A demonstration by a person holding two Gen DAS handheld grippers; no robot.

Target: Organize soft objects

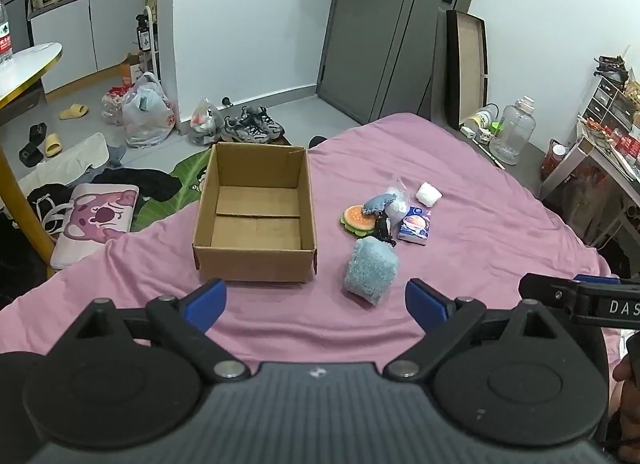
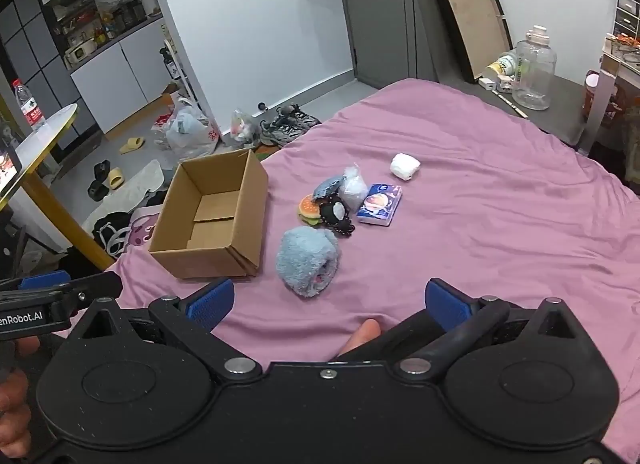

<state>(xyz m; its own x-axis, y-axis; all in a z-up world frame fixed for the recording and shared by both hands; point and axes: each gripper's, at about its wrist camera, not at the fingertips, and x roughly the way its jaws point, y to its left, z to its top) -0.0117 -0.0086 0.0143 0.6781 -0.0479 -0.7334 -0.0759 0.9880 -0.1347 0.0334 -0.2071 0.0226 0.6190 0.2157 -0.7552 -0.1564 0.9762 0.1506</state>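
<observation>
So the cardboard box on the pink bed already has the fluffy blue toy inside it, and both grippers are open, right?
Not quite. The cardboard box is empty; the fluffy blue toy lies on the pink bed beside it, as the left wrist view shows. The left gripper and right gripper are indeed open.

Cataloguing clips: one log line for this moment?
left hand-held gripper open | right hand-held gripper open | brown cardboard box empty | fluffy blue plush on bed

On the bed (image 1: 460, 248) a cardboard box (image 1: 256, 216) sits to the left, empty inside. Right of it, apart, lies a fluffy pouch (image 1: 370, 270); behind that a cluster: burger toy (image 1: 357, 218), black plush (image 2: 336, 214), plastic bag (image 1: 394, 200) and tissue pack (image 1: 416, 226), with a rolled bundle (image 1: 428, 194) farthest back
</observation>
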